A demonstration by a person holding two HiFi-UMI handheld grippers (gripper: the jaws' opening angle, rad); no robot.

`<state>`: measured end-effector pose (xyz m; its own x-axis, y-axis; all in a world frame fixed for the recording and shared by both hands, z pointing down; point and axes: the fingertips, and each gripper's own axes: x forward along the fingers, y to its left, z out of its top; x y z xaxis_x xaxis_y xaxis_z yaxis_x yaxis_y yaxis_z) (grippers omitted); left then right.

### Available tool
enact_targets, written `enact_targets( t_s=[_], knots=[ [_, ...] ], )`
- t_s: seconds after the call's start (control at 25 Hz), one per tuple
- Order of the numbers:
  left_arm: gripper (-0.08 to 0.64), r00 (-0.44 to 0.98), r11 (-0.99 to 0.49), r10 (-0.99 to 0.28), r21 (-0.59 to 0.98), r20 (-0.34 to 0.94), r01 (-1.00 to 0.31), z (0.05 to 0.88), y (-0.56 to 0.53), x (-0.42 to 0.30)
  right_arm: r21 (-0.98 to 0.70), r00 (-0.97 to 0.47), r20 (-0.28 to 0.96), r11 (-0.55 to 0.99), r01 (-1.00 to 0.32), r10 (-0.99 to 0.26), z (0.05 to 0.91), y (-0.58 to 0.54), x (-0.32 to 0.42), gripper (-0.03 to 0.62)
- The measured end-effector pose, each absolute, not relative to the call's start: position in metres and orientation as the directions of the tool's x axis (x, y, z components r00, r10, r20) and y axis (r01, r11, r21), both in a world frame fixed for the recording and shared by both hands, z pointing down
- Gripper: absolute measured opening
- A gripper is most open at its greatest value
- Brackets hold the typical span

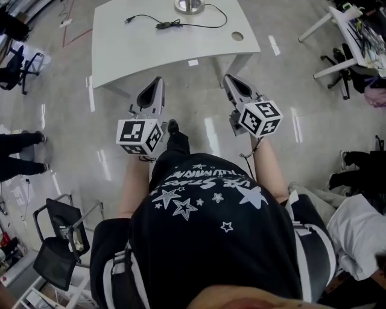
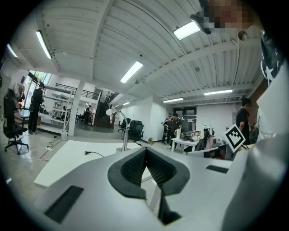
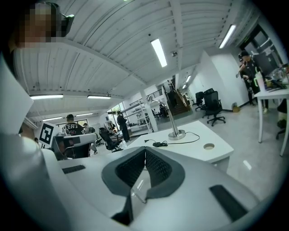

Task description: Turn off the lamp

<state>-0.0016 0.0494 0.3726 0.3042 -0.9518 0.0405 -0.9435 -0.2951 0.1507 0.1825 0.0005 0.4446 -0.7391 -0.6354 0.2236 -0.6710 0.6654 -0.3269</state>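
We stand short of counter [image 1: 151, 54], both grippers level, pointing at it. Left gripper [image 1: 157, 82]: fingers pressed together, nothing between. Right gripper [image 1: 230, 79]: same, closed and empty. Lamp [image 1: 189, 6] at counter's far edge, well apart from us; cord switch [image 1: 161, 25] lies near base, plug [image 1: 128, 20] loose on counter. Risks, as we judge: closed fingers may skid off small switch, drag cord, tug lamp; long reach could bump pole, tip it.

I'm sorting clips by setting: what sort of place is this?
Likely an open-plan office or lab: a white rectangular desk, a black swivel office chair and a long ceiling strip light.
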Motion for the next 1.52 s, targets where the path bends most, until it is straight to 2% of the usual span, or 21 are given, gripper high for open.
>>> enact_targets(
  t_s=[0.52,1.52],
  knots=[
    [0.009,0.365,-0.354,-0.931,0.193,0.022,-0.915,0.369,-0.035,-0.055,-0.327,-0.737,0.255,0.661,-0.675,-0.626,0.439,-0.081,0.112,0.006],
    [0.011,0.465,-0.441,-0.881,0.206,0.086,-0.874,0.399,-0.124,-0.14,-0.349,-0.702,0.273,0.612,-0.709,-0.658,0.447,-0.172,0.0,0.006]
  ],
)
